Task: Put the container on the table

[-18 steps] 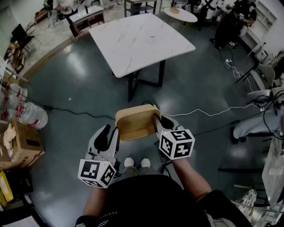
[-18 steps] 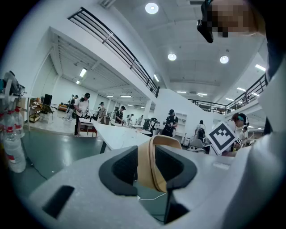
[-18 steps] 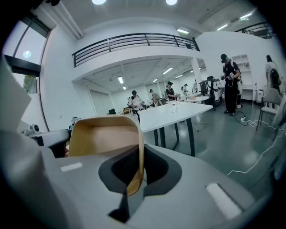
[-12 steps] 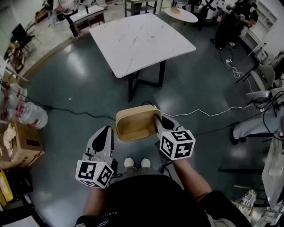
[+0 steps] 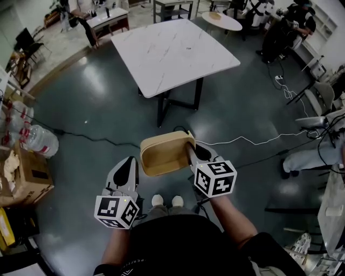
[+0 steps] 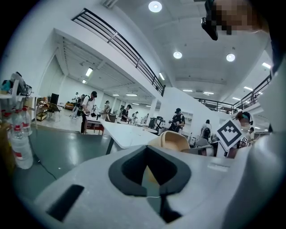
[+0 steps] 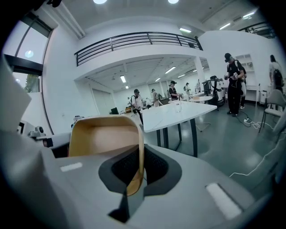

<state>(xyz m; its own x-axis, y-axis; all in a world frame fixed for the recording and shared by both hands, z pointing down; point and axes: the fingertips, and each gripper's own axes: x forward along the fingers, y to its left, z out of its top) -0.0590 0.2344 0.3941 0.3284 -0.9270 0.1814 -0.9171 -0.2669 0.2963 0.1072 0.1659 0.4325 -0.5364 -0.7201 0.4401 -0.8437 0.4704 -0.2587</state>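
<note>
Short of the table (image 5: 172, 51), right tool (image 5: 191, 152) tight on container (image 5: 161, 156) wall, partly hidden; left tool (image 5: 126, 164) pressed together

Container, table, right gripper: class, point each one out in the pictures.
container (image 5: 161, 156), head view, its inner floor.
table (image 5: 172, 51), head view, its white top.
right gripper (image 7: 138, 167), right gripper view, midway between its fingertips.

Round ceiling lamps (image 6: 155, 6) are lighting the hall brightly and evenly. The glossy floor (image 5: 97, 108) is reflecting pale, soft glare, and the white table (image 5: 172, 51) is shining nearly blown out. Both gripper views are bending straight lines hard and fading to black at the corners; the container (image 7: 105, 134) is showing crisp, the nearest foreground blurring
</note>
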